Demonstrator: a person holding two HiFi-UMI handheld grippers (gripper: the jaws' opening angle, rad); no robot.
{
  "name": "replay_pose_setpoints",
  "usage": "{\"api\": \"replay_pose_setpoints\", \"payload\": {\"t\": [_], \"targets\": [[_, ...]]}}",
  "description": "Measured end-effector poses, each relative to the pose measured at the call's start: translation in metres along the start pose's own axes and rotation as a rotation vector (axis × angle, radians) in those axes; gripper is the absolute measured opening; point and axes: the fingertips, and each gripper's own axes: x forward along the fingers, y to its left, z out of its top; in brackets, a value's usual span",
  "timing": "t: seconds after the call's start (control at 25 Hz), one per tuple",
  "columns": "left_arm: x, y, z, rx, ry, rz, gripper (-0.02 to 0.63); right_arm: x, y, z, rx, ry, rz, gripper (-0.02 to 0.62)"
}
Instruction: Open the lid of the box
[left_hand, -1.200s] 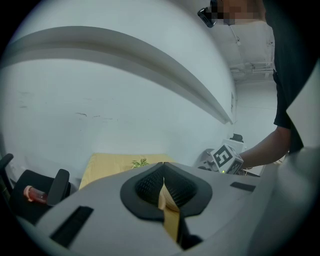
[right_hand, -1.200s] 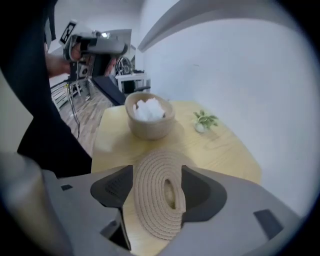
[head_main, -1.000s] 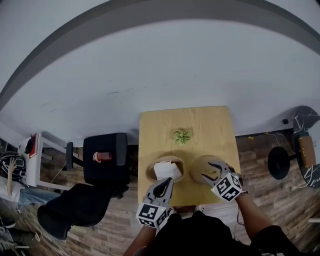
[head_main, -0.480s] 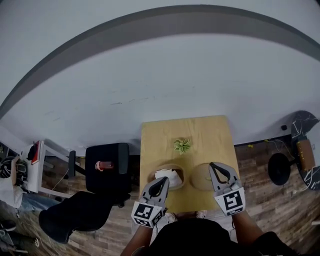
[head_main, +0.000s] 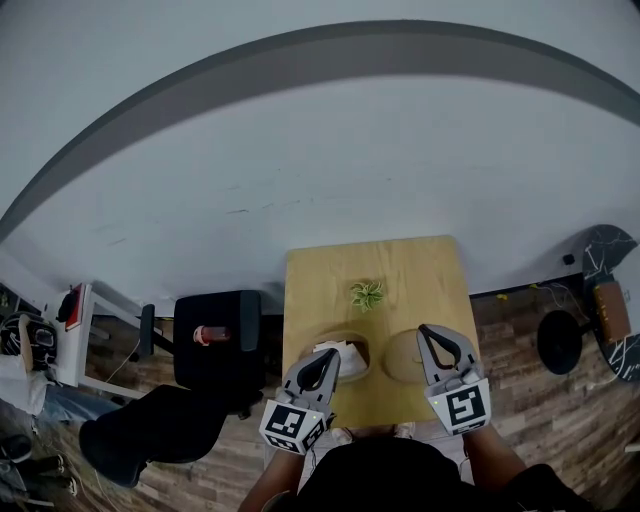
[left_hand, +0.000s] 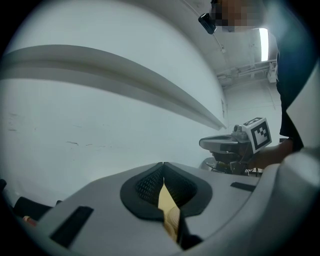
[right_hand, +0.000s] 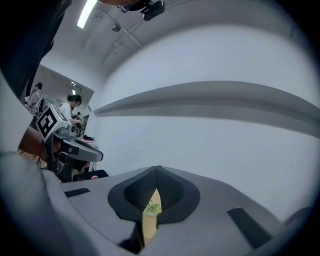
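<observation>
In the head view a round wooden box (head_main: 345, 366) stands open on the light wooden table (head_main: 400, 270), with something white (head_main: 333, 349) inside it. Its round wooden lid (head_main: 402, 355) lies flat on the table just right of the box. My left gripper (head_main: 323, 364) hangs shut and empty over the box's near rim. My right gripper (head_main: 440, 345) is shut and empty above the lid's right edge. In the left gripper view the left gripper (left_hand: 162, 165) has its jaws together, with table wood showing below. The right gripper (right_hand: 156, 170) in its own view is likewise shut.
A small green plant (head_main: 367, 294) sits mid-table behind the box, and also shows between the right jaws as the plant (right_hand: 151, 207). A black chair (head_main: 215, 335) stands left of the table, a stool (head_main: 558, 340) to the right, and a white wall behind.
The right gripper was open over the lid; it has drawn back toward me and shut, empty. The left gripper also pulled back and up a little. Lid and box stay put.
</observation>
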Motion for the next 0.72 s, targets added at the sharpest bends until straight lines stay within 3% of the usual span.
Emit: {"api": "replay_pose_setpoints", "payload": {"t": [0.72], "targets": [[-0.004,-0.008,0.002,-0.003,0.008,-0.011,0.020,-0.003,-0.005,-0.010,0.007,0.048,-0.012,0.018]]}}
